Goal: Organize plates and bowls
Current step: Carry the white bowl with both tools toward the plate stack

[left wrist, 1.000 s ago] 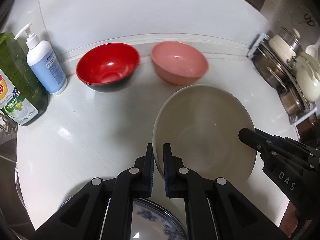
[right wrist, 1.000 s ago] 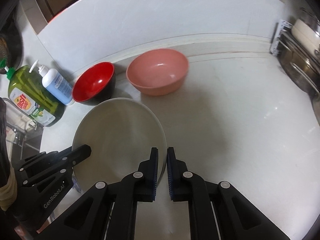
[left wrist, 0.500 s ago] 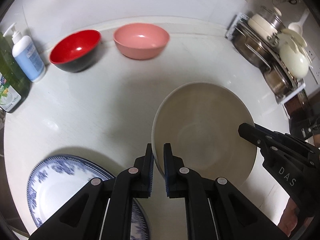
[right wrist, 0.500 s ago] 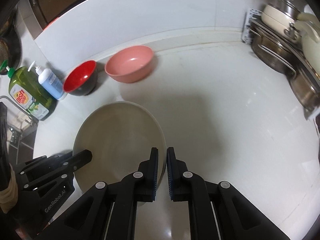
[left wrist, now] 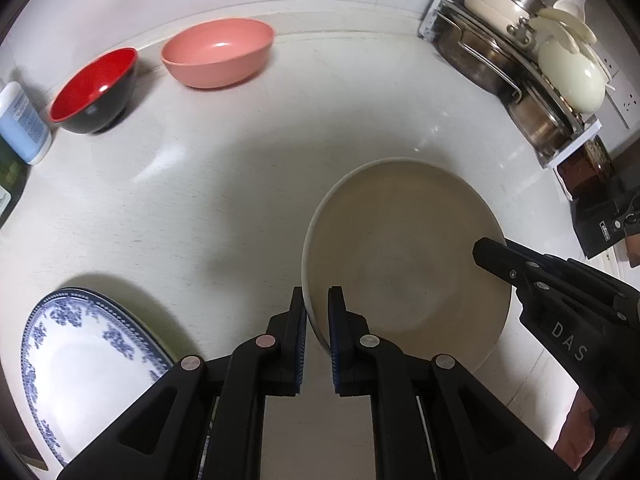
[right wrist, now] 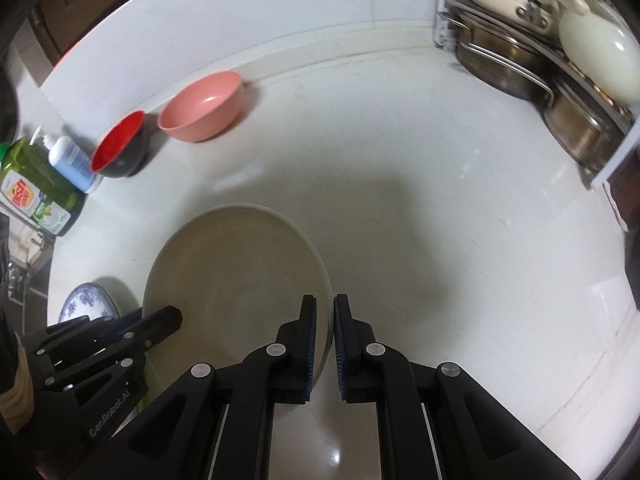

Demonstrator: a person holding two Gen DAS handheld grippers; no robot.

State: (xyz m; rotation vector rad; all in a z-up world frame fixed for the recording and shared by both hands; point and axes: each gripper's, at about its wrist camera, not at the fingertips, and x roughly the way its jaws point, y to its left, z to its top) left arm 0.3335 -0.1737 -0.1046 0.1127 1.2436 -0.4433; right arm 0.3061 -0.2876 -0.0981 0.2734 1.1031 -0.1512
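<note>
Both grippers have carried the beige plate [left wrist: 404, 256] rightward, away from the pink bowl [left wrist: 218, 52] and red bowl [left wrist: 94, 90]. Smooth, round and glazed, it hangs above the glossy white counter [left wrist: 200, 184]. The left gripper [left wrist: 318, 312] pinches its near-left rim; the right gripper [right wrist: 325, 320] clamps the opposite rim. Both point steeply downward.

Left gripper [left wrist: 317, 312]: black plastic, two flat fingers, blue ridged pads [left wrist: 303, 344] inside, round silver screws on arms. White letters "GenRobot.AI" on its side in right wrist view. Right gripper [right wrist: 325, 320]: same black shape, blue pads, silver screws, white letters "DAS" on side. Tan sleeve cuff [right wrist: 14, 392] behind left gripper.
</note>
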